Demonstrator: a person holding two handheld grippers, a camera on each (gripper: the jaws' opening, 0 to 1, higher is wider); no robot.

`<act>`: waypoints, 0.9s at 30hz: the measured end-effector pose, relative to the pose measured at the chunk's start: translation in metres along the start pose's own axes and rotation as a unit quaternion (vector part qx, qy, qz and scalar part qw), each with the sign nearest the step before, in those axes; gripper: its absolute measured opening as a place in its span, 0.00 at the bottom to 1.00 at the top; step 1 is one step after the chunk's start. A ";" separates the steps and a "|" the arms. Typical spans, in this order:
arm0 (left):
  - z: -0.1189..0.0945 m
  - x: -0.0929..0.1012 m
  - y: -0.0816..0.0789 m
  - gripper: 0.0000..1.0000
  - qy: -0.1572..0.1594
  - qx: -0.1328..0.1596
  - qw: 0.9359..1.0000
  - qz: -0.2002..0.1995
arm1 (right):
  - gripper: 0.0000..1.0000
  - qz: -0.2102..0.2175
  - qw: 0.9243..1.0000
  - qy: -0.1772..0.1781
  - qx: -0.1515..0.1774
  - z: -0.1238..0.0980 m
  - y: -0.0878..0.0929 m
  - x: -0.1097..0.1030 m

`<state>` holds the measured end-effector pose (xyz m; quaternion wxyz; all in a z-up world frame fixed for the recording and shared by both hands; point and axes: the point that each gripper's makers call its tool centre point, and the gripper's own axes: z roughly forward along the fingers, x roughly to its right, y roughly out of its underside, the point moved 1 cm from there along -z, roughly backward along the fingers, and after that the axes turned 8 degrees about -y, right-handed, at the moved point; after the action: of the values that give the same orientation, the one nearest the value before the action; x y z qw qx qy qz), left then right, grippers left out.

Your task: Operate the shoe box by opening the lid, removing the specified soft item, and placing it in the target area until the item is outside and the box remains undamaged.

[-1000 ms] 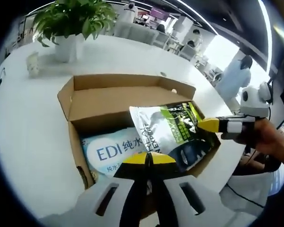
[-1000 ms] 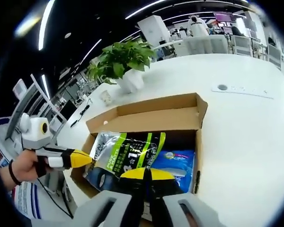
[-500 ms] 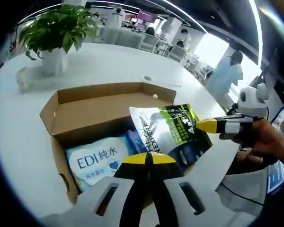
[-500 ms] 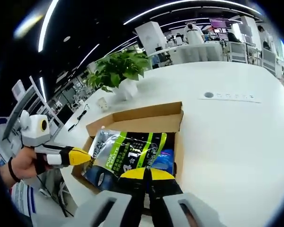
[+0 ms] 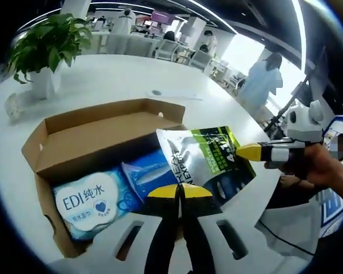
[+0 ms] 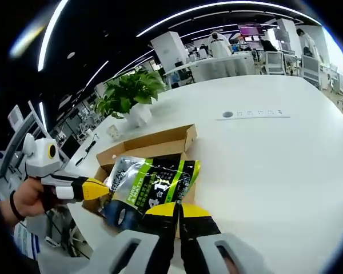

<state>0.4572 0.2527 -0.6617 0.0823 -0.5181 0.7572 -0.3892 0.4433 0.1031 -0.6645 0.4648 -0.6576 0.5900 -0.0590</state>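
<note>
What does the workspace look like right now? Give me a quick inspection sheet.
Surface: white table, mostly bare.
Job's things: cardboard shoe box open; green-and-black pouch held up over it; blue EDI wipes pack and a blue packet inside.
Clutter: potted plant, small cup.
Grippers: left gripper and right gripper each shut on the pouch, at opposite edges.
Cables: nothing seen.
Surroundings: office desks, chairs, people in white coats.

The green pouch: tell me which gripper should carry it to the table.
Probably right. Both grippers grip the green pouch, but the right gripper faces bare white table, whereas the left gripper sits over the open shoe box.
</note>
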 end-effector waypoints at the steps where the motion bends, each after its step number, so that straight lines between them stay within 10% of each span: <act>1: 0.002 0.005 0.000 0.00 0.003 -0.002 1.000 0.003 | 0.00 0.000 1.000 0.002 0.001 -0.003 0.001 0.002; 27: 0.043 0.100 0.008 0.00 0.053 -0.028 0.997 0.054 | 0.00 0.034 0.998 0.051 0.020 -0.074 0.023 0.077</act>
<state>0.4293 0.1476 -0.6684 0.0485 -0.4571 0.7981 -0.3895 0.4032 0.0013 -0.6747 0.4488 -0.6235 0.6339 -0.0889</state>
